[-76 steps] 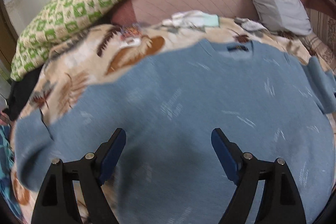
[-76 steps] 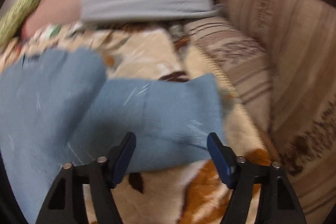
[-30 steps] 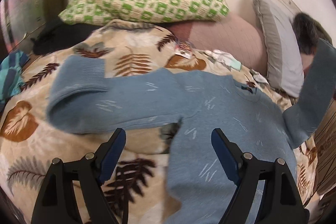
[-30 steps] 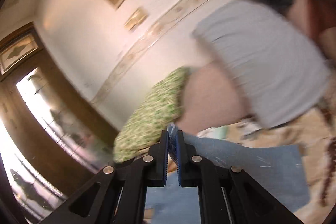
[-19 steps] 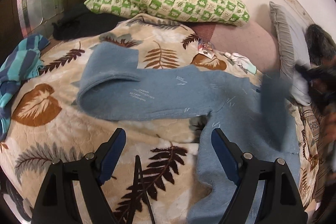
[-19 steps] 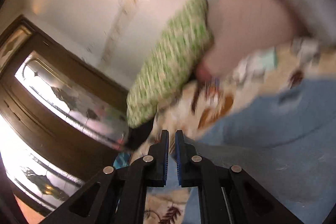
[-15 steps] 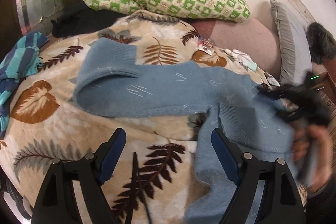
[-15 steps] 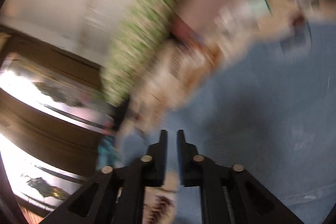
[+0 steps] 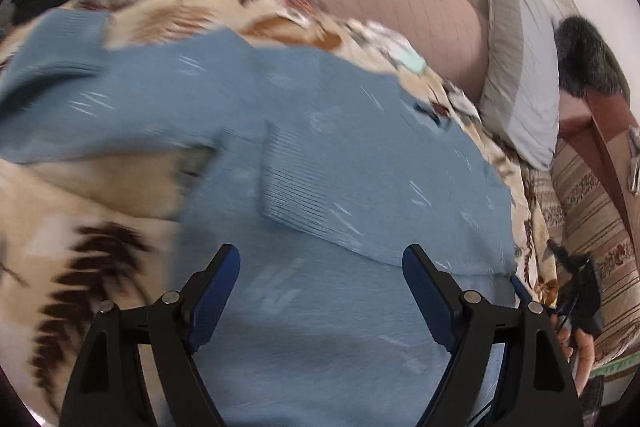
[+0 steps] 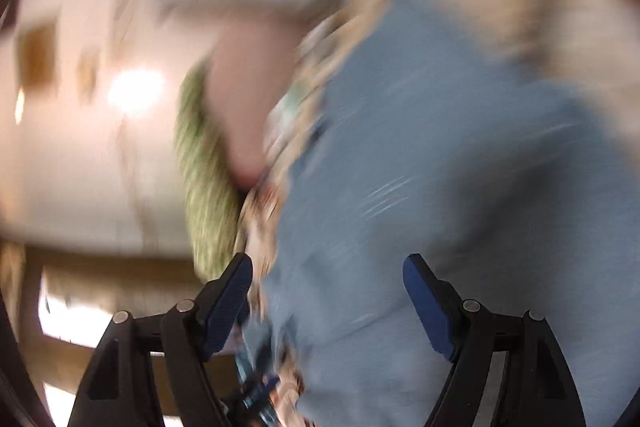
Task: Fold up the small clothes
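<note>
Blue knitted sweater (image 9: 360, 187) lies flat on the beige leaf-patterned blanket (image 9: 80, 227) of the bed, one sleeve with its ribbed cuff (image 9: 296, 187) folded across the body and the other sleeve (image 9: 100, 99) spread out to the left. I hold my left gripper (image 9: 320, 291) and my right gripper (image 10: 326, 299) above it, both with fingers spread wide and holding nothing. I think the folded sleeve can slide off if I drag the fabric, and the strong blur in the right view makes my aim uncertain.
</note>
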{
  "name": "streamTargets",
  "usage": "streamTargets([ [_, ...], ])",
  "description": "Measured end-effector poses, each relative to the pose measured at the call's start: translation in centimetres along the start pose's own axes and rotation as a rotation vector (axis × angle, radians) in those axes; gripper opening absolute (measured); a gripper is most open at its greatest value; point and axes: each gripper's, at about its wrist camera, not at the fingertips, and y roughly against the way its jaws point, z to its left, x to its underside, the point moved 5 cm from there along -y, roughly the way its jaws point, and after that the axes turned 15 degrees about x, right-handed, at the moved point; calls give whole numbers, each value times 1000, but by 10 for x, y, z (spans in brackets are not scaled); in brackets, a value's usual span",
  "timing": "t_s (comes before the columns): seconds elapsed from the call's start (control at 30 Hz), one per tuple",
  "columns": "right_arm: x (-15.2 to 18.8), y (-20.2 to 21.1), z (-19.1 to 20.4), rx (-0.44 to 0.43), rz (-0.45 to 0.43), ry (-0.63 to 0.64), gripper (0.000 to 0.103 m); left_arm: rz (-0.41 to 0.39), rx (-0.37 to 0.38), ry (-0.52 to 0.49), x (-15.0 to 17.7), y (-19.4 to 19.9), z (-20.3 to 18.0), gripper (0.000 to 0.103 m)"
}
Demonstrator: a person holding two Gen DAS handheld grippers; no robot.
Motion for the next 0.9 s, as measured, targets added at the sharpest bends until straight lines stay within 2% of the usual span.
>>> streamTargets([
  [0.07,-19,11,-36,-3,-2,-92,80,21,-20,12,4,-18,-3,84],
  [0.2,-35,12,-48,-33,-11,-88,78,39,-56,48,7,-41,3,84],
  [0.27,-42,7,-47,-17,-39,-90,77,34,-78,46,6,-46,6,84],
  [0.33,-42,-4,-51,7,-45,-106,66,35,-87,51,4,-50,10,84],
  [0.4,-50,-8,-50,24,-52,-104,22,31,-98,48,1,-53,14,84],
  [0.43,-54,-6,-48,21,-57,-86,13,29,-103,46,0,-55,15,84],
  [0.47,-55,1,-42,34,-91,-57,6,23,-110,38,-1,-57,15,84],
  [0.53,-59,24,-33,62,-194,-2,6,13,-124,26,-5,-61,17,84],
  [0.6,-64,25,-45,166,-220,20,6,13,-136,23,-8,-69,19,84],
  [0.67,-62,2,-65,232,-104,5,8,6,-154,5,-9,-73,19,84],
  [0.7,-60,-4,-73,199,-62,-19,8,9,-159,-9,-10,-73,18,84],
  [0.73,-59,1,-74,157,-69,-28,10,13,-160,-17,-10,-75,17,84],
  [0.77,-59,8,-69,150,-71,-6,24,15,-154,-18,-11,-74,17,84],
  [0.8,-57,13,-63,144,-50,27,57,12,-141,-12,-11,-71,17,84],
  [0.83,-54,17,-56,153,-18,64,79,7,-127,0,-12,-69,17,84],
  [0.87,-49,26,-50,174,6,119,88,-1,-112,17,-11,-65,17,84],
  [0.9,-45,37,-44,203,15,198,88,-18,-97,21,-11,-59,16,84],
])
